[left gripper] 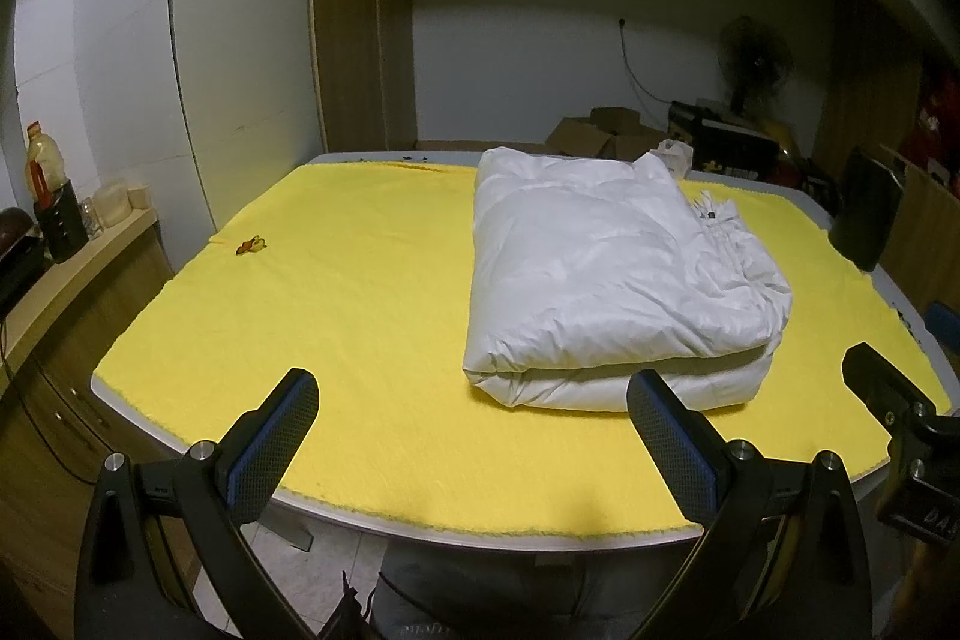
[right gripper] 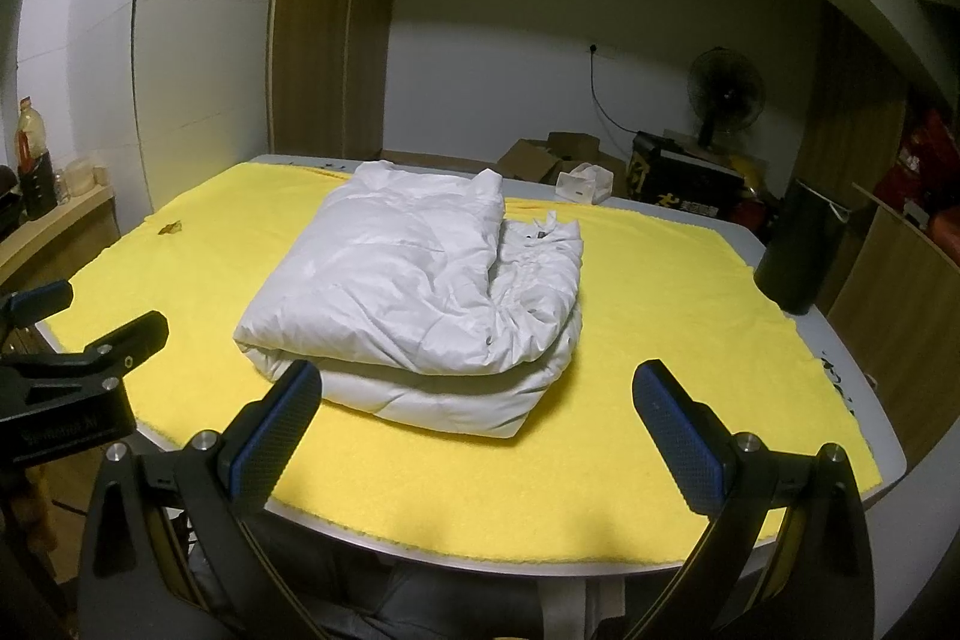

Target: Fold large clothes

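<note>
A white padded jacket (left gripper: 606, 274) lies folded into a thick rectangle on the yellow cloth (left gripper: 360, 316) that covers the table. In the right wrist view the same jacket (right gripper: 420, 292) sits in the middle of the cloth (right gripper: 690, 292), its collar side bunched at the right. My left gripper (left gripper: 474, 400) hangs open over the near edge, to the left of the jacket's front, with nothing between its fingers. My right gripper (right gripper: 477, 394) is open too, just in front of the jacket's near edge and not touching it. The right gripper's frame (left gripper: 900, 400) shows at the left view's right side.
A small brown scrap (left gripper: 251, 245) lies on the cloth's far left. A black cylinder (right gripper: 801, 250) stands at the table's right edge. A counter (left gripper: 60, 256) with a bottle and jars runs along the left. Boxes and a fan (right gripper: 723, 94) stand behind the table.
</note>
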{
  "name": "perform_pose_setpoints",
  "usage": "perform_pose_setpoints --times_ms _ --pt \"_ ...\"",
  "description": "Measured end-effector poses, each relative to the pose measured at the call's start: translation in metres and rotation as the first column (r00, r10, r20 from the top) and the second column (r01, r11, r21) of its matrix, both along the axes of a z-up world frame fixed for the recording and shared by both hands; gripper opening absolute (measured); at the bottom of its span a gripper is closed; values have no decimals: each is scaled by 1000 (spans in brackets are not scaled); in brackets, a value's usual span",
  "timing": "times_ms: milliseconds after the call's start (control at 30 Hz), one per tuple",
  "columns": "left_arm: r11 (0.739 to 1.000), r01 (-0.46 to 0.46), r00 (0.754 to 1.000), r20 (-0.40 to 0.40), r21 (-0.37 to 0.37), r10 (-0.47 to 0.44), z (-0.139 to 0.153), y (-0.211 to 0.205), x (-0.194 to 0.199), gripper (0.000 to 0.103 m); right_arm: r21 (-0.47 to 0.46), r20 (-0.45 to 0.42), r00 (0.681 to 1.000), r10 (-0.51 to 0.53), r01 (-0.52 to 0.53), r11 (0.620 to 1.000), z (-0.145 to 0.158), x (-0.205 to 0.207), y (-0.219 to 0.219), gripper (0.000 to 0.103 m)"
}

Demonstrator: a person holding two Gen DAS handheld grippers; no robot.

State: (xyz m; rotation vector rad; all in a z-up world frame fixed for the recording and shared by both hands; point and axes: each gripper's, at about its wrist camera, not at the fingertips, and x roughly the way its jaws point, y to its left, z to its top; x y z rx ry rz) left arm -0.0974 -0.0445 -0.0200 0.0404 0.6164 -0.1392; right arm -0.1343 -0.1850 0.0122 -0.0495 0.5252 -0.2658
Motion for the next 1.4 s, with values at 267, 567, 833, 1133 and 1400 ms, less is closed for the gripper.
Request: perform_pose_setpoints --times_ms 267,567,833,1133,1400 --pt "1000 -5 1000 -10 3 5 -1 0 0 103 -2 -4 1000 7 -7 1000 -1 0 1 103" --pt "1000 15 1000 -9 -1 -15 -2 -1 0 103 -3 -2 1000 17 -17 1000 0 -1 2 103" --pt "1000 21 1000 -14 -1 -21 -1 -1 0 103 -2 0 1000 23 -23 1000 0 -2 3 103" --pt "1000 24 1000 -11 -3 -24 -1 -1 -1 103 -12 2 1000 28 -28 1000 1 -4 3 103" --pt "1000 25 1000 -7 -3 -25 -1 1 0 103 -11 2 1000 27 -27 1000 1 -4 2 103"
